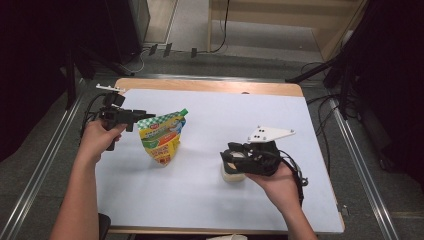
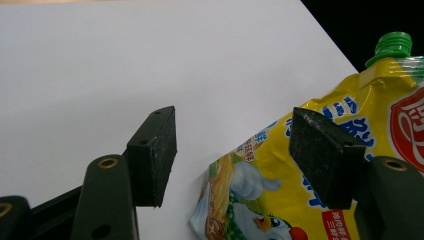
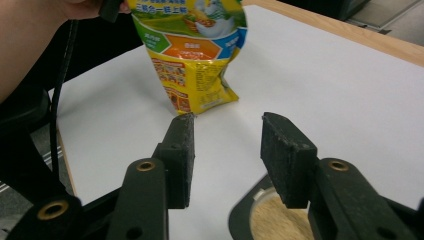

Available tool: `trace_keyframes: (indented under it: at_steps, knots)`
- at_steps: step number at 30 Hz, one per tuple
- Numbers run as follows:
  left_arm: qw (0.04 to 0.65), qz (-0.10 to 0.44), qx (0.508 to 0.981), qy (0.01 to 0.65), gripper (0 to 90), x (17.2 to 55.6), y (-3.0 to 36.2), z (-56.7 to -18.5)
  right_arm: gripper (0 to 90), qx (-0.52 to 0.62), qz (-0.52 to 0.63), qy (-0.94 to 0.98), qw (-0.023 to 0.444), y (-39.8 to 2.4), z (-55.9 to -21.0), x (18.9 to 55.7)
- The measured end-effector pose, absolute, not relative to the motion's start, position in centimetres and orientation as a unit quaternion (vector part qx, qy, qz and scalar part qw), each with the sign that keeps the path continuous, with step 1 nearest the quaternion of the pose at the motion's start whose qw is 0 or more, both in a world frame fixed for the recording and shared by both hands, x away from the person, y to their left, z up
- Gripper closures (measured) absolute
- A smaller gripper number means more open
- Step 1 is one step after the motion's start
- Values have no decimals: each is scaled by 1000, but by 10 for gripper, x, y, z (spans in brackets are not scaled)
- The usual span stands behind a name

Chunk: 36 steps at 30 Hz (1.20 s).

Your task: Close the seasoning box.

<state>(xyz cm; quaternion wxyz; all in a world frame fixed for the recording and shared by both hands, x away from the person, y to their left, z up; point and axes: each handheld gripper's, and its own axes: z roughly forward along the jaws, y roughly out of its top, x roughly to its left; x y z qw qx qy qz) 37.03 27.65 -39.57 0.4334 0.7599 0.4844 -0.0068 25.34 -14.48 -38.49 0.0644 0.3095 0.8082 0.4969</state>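
A yellow printed pouch [image 1: 161, 139] with a green screw cap [image 2: 393, 46] stands on the white table sheet [image 1: 235, 110], left of centre. My left gripper [image 1: 143, 116] reaches in level at the pouch's upper left corner. Its jaws are open [image 2: 235, 150]: one pad lies over the pouch's printed face, the other stands apart over bare sheet. My right gripper [image 1: 228, 158] hovers open [image 3: 227, 145] with nothing between its pads, just above a small dark-rimmed container [image 3: 270, 217] of beige grains [image 1: 232, 175]. The pouch [image 3: 192, 55] stands ahead of it.
The wooden table edge [image 1: 210, 86] shows along the far side of the sheet. Metal rails [image 1: 357, 165] run down both sides of the table. Cables and dark stands lie on the floor beyond. The person's left forearm [image 1: 80, 200] comes in at the lower left.
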Motion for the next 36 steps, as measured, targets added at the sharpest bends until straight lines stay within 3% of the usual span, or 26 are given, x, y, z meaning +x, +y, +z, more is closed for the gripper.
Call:
trace_keyframes:
  at_steps: [23,31,36]
  knots:
    - [427,8,766,480,361,369,275,-396,900,372,508,770,100,-225,-361,260]
    - [425,11,768,478,362,369,274,-397,900,396,494,765,113,-239,-369,265]
    - [426,10,769,477,362,370,274,-397,900,408,478,772,98,-238,-387,274]
